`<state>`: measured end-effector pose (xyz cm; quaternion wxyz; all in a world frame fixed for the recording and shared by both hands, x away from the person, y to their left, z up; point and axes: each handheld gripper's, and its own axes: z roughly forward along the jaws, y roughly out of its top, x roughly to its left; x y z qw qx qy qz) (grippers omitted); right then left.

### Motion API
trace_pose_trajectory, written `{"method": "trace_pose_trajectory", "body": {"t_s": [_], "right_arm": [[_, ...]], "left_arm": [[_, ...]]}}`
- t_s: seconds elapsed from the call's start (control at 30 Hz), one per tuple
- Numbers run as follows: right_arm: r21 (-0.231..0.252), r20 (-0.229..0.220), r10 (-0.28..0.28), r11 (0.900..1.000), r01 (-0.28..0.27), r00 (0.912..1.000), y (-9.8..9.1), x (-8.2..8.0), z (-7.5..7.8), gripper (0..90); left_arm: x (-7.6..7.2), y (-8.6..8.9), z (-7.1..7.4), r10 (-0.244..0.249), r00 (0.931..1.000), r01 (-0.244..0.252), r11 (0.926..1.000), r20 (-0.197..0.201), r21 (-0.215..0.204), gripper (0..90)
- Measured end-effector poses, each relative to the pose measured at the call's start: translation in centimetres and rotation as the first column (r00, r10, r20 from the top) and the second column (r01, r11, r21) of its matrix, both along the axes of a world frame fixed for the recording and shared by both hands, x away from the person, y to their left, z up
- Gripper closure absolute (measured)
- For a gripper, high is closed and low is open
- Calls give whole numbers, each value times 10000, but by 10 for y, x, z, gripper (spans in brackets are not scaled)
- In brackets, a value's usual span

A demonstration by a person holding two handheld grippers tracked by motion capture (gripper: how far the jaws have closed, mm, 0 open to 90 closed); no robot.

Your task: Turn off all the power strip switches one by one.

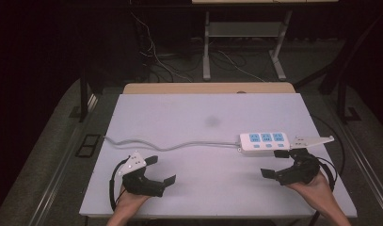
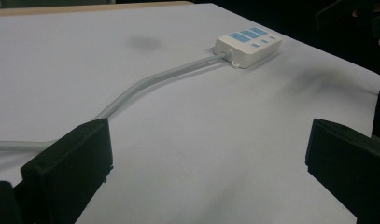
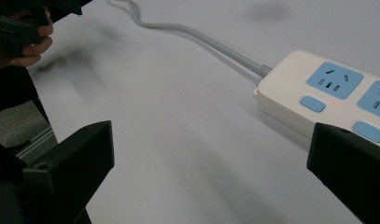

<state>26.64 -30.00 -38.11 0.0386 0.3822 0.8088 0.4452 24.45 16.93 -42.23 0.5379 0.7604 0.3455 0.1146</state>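
A white power strip (image 1: 264, 141) with three blue sockets lies on the right side of the white table (image 1: 179, 113). Its grey cable (image 1: 170, 147) snakes left to the table's left edge. My left gripper (image 1: 161, 170) rests open near the front left, holding nothing. My right gripper (image 1: 274, 164) is open just in front of the strip. In the left gripper view the strip (image 2: 248, 42) lies far ahead, with the cable (image 2: 155, 79) running toward the left jaw. The right gripper view has the strip (image 3: 327, 93) close by the right jaw, its cable (image 3: 201, 39) trailing away.
A dark smudge (image 1: 211, 121) marks the table's middle. A wooden edge (image 1: 208, 88) runs along the back. Beyond it, loose wires (image 1: 156, 56) and metal desk legs (image 1: 206, 47) stand on the floor. The other hand (image 3: 24, 42) appears at the right gripper view's top left.
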Motion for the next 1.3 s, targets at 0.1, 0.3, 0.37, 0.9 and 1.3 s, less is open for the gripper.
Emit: {"method": "trace_pose_trajectory", "body": {"t_s": [0.1, 0.3, 0.37, 0.9, 1.3], "right_arm": [[-41, 40, -34, 10000, 35, 10000, -2, 2, 3, 5], [-198, 3, -43, 9998, 43, 10000, -5, 8, 8, 5], [-242, 12, -63, 9997, 63, 10000, -7, 10, 9, 5], [-937, -343, -235, 9954, 202, 9991, -21, 33, 14, 5], [-1394, -488, -345, 9899, 274, 9982, -27, 49, 18, 6]], "left_arm": [[0, 0, 0, -6, 10000, 6, 10000, 0, -35, 0], [1, -1, -1, -13, 10000, 12, 10000, -72, -94, 0], [1, -1, -1, -17, 10000, 16, 10000, -75, -94, 0], [1, 0, -1, -31, 9999, 30, 9999, -95, -99, 0], [2, -1, -1, -46, 9999, 46, 10000, -114, -41, 0]]}}
